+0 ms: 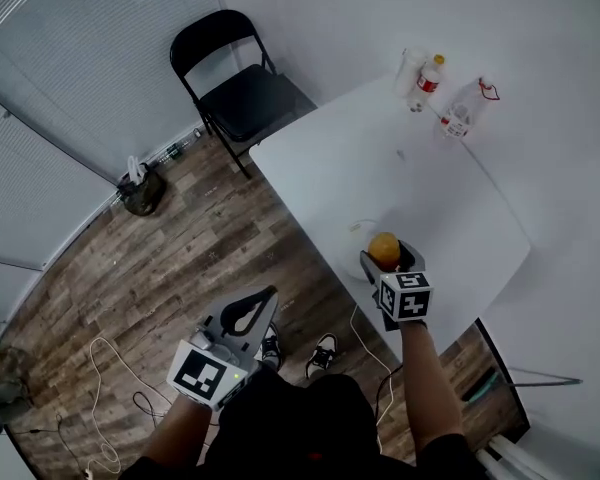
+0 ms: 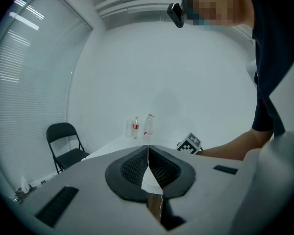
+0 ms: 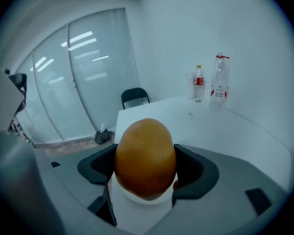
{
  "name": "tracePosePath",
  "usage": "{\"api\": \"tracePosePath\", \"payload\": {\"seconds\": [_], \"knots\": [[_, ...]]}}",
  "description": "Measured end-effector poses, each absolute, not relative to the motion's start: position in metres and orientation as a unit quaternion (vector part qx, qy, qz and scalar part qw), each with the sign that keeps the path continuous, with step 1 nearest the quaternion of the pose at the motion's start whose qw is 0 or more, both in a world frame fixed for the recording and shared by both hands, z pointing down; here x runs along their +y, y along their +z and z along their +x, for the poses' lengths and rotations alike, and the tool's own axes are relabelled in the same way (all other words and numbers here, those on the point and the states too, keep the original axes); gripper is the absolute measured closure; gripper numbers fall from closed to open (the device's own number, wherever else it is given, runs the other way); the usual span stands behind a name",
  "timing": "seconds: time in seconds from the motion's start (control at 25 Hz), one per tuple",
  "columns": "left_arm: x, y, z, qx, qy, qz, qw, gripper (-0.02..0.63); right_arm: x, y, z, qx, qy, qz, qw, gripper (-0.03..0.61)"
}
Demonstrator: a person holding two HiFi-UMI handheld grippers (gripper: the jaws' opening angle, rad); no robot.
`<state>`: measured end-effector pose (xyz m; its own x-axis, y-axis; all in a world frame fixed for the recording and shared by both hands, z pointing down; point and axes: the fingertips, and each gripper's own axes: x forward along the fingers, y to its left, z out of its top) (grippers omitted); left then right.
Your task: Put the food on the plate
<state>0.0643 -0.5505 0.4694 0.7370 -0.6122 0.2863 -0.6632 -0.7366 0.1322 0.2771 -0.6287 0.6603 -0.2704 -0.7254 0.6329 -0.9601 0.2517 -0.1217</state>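
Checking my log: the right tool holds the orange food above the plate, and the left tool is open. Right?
No: the left tool is shut, per the left gripper view. The right tool holds the orange food above the plate.

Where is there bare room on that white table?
Bare: the middle of the table, between plate and bottles, and the corner by the chair. Crowded: the far corner with bottles, and the plate, where the right tool holds food.

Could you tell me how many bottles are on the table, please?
2, both at the far end of the table: a small red-labelled bottle and, beside it, a taller clear bottle.
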Motion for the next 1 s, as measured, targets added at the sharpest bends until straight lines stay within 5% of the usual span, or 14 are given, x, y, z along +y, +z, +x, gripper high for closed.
{"api": "tracePosePath", "payload": {"seconds": [0.64, 1.0], "knots": [[-0.574, 0.501, 0.023, -0.364, 0.12, 0.912, 0.145, 0.591, -0.662, 0.745, 0.26, -0.703, 0.25, 0.532, 0.401, 0.207], [-0.579, 0.502, 0.028, -0.361, 0.103, 0.913, 0.157, 0.591, -0.662, 0.723, 0.265, -0.714, 0.25, 0.542, 0.367, 0.201]]}}
